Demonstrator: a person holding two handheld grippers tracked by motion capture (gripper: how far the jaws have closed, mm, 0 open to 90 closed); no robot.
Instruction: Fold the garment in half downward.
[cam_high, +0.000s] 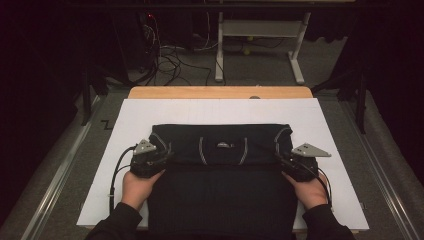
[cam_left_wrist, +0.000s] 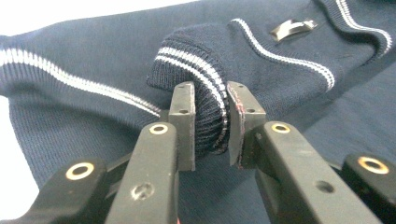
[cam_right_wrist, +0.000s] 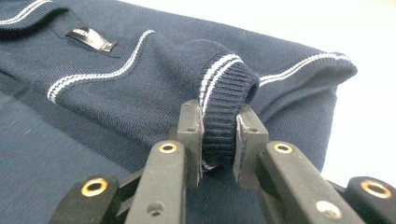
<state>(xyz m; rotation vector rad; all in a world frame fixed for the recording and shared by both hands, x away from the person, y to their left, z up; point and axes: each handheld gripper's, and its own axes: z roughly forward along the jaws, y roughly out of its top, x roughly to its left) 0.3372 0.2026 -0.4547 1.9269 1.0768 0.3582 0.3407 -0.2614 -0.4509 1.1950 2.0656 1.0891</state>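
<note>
A navy knit sweater (cam_high: 220, 175) with thin white stripes lies folded on the white board (cam_high: 150, 110), its collar label (cam_high: 224, 145) facing up. At the sweater's left side, my left gripper (cam_high: 162, 151) is shut on a ribbed, striped cuff (cam_left_wrist: 187, 60), which bulges up between the two jaws of that gripper (cam_left_wrist: 210, 119). On the right side my right gripper (cam_high: 283, 153) is likewise shut on the other ribbed cuff (cam_right_wrist: 229, 86), pinched between the jaws of that gripper (cam_right_wrist: 218, 135). Both sleeves are folded across the chest. The label (cam_left_wrist: 292, 29) (cam_right_wrist: 91, 38) shows in both gripper views.
The white board rests on a wooden table (cam_high: 220, 92) with bare margins left, right and beyond the sweater. Behind the table stand a white desk frame (cam_high: 260, 30) and tangled cables (cam_high: 170, 60) on the floor. Metal rails (cam_high: 55, 175) run along both sides.
</note>
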